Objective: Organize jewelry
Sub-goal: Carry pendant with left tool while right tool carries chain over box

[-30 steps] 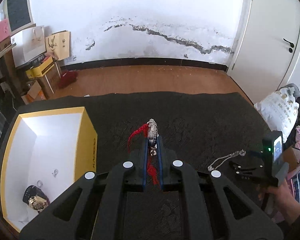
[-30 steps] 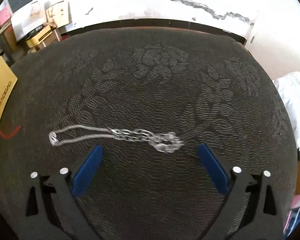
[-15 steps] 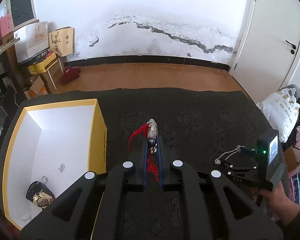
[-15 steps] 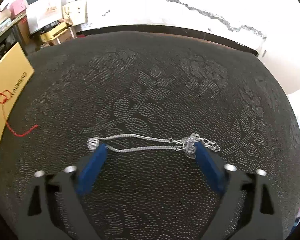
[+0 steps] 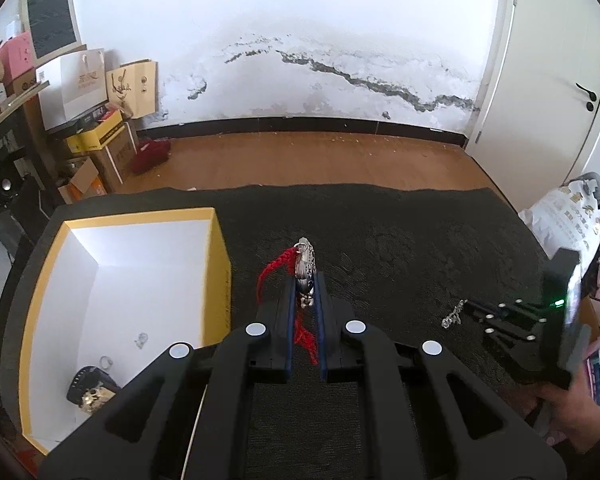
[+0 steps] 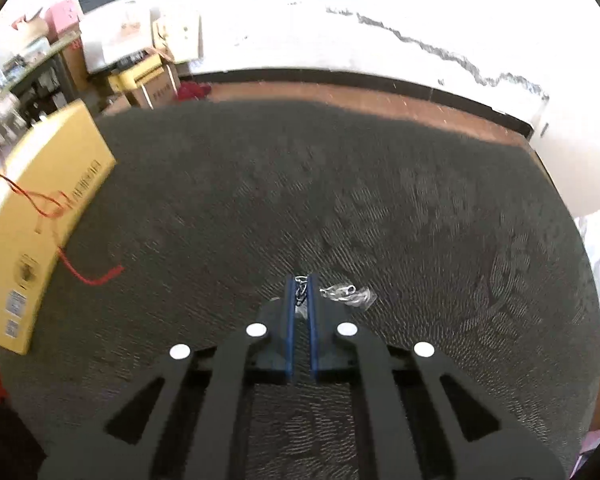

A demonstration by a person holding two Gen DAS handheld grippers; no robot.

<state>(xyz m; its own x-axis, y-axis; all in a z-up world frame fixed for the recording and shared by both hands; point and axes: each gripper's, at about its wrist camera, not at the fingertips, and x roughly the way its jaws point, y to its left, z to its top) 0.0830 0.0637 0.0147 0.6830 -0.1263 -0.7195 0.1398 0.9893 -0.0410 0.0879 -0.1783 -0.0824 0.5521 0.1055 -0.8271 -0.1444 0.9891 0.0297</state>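
Left wrist view: the dark patterned cloth [image 5: 380, 248] fills the middle and lower frame, the largest thing in sight. At the left edge of the frame sits the yellow box [image 5: 220, 264], open, with a white inside. Low in its lower-left corner lie a dark watch-like piece [image 5: 90, 388], a small ring [image 5: 106, 360] and another small clear piece [image 5: 141, 339], each apart from the others. In the centre, the left gripper [image 5: 305, 280] has its blue fingers drawn narrow and pinches a silver pendant [image 5: 306, 268] upright between them; its red cord [image 5: 272, 270] loops out to the left of the pendant and trails down between the fingers. At the right edge of the frame the right gripper [image 5: 466, 306] reaches in, with a silver chain [image 5: 454, 314] bunched at its tip.

Right wrist view: the same cloth [image 6: 340, 184] covers most of the frame, blurred by motion. The yellow box [image 6: 40, 216] stands at the left edge, and the red cord [image 6: 80, 276] hangs across its side, its end showing against the cloth. Just below centre the right gripper [image 6: 301, 286] is closed narrow on the silver chain [image 6: 346, 294]; part of the chain is caught between the tips and the rest lies in a small heap on the cloth just to the right of them.
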